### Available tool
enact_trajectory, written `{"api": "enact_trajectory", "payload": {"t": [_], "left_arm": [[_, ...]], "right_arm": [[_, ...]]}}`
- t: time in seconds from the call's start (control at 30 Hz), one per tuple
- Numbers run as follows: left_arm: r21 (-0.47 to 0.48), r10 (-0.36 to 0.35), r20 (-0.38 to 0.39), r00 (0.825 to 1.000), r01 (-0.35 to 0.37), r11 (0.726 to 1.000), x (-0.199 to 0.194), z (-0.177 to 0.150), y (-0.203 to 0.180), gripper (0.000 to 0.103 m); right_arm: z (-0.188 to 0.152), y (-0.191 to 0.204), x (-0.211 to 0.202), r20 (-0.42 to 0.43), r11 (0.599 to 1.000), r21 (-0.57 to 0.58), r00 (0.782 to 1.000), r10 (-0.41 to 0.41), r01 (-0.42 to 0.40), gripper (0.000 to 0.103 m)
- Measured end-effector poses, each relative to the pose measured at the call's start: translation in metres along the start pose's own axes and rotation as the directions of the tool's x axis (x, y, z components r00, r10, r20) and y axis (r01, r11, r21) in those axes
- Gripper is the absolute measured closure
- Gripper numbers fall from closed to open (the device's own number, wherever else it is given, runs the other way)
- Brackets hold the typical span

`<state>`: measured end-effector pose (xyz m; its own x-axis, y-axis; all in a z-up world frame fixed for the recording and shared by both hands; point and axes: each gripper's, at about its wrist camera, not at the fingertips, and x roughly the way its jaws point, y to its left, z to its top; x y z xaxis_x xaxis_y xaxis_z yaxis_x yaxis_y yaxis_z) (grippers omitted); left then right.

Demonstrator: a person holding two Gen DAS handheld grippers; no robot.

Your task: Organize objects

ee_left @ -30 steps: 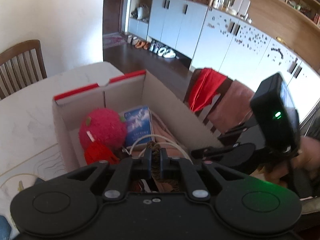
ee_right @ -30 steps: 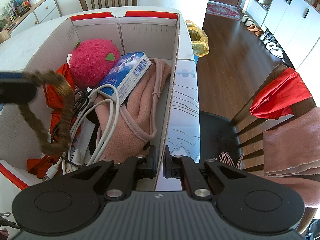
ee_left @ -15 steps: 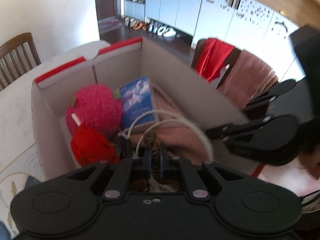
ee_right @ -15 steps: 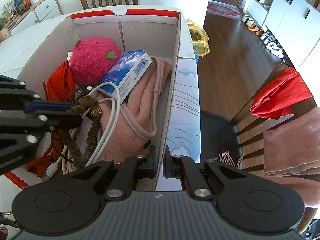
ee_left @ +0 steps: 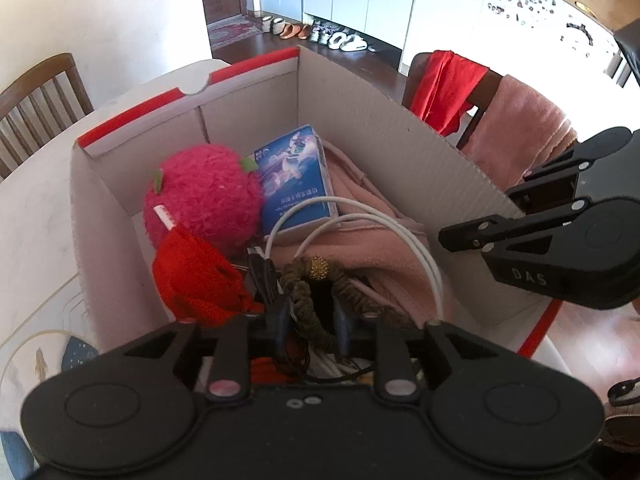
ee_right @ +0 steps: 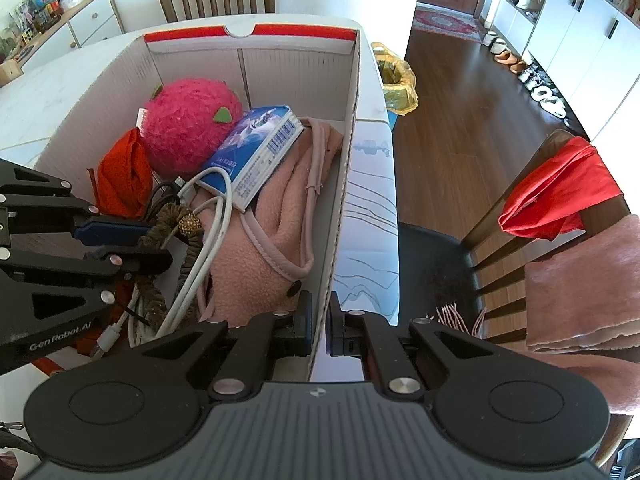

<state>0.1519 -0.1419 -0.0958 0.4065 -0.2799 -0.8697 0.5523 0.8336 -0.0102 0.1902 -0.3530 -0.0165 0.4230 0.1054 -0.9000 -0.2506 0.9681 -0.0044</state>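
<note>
Left wrist view puts my left gripper [ee_left: 308, 322] low inside the cardboard box [ee_left: 400, 136], its blue fingers spread apart with the braided brown cord [ee_left: 304, 304] lying between them — touching neither finger firmly that I can see, so the jaws stand open around it. The cord's gold bead [ee_left: 318, 267] sits just ahead of the fingertips. Further ahead lie the white cable [ee_left: 420, 256] looping over the pink fleece garment [ee_left: 380, 248], the blue tissue pack [ee_left: 296, 176] beyond that, and the pink plush ball [ee_left: 204, 204] ahead to the left. A red cloth [ee_left: 196, 280] is bunched just left of my fingers.

From the right wrist, my right gripper [ee_right: 319, 326] is pinched narrow on the box's near right wall — one finger inside, one outside, the cardboard edge running between them. The left gripper shows to its left, over the cord [ee_right: 168, 216]. To the right of the box the worktop [ee_right: 372, 200] ends, and beyond it stands a chair [ee_right: 532, 200] draped with a red garment [ee_right: 560, 192] and a pink towel [ee_right: 584, 288].
</note>
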Motion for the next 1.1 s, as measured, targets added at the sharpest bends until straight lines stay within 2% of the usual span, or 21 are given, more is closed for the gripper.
{"api": "enact_trajectory", "payload": {"t": [0.07, 0.1, 0.23, 0.57, 0.8, 1.1], "left_arm": [[-0.007, 0.006, 0.014, 1.000, -0.006, 1.000, -0.006, -0.001, 0.000, 0.054], [-0.010, 0.008, 0.025, 1.000, -0.008, 1.000, -0.010, -0.002, 0.000, 0.051], [-0.041, 0.002, 0.045, 0.999, 0.000, 0.999, -0.022, -0.006, 0.003, 0.048], [-0.149, 0.039, 0.152, 0.988, -0.016, 0.989, -0.066, -0.016, 0.008, 0.023], [-0.235, 0.082, 0.248, 0.965, -0.022, 0.972, -0.100, -0.024, 0.007, 0.016], [-0.249, 0.123, 0.328, 0.937, -0.040, 0.968, -0.133, -0.038, 0.006, 0.008]], "right_arm": [[0.000, -0.001, -0.003, 0.005, 1.000, 0.002, 1.000, 0.003, -0.003, 0.097], [0.000, -0.001, -0.004, 0.007, 1.000, 0.001, 1.000, 0.004, -0.004, 0.097], [0.000, -0.002, -0.010, 0.015, 1.000, -0.002, 1.000, 0.007, -0.007, 0.097], [-0.002, -0.004, -0.034, 0.049, 0.999, -0.025, 0.998, 0.029, -0.028, 0.097], [0.001, -0.006, -0.071, 0.143, 0.997, -0.075, 0.989, 0.042, -0.032, 0.097], [-0.007, 0.000, -0.112, 0.241, 0.996, -0.078, 0.968, 0.070, -0.053, 0.097]]}}
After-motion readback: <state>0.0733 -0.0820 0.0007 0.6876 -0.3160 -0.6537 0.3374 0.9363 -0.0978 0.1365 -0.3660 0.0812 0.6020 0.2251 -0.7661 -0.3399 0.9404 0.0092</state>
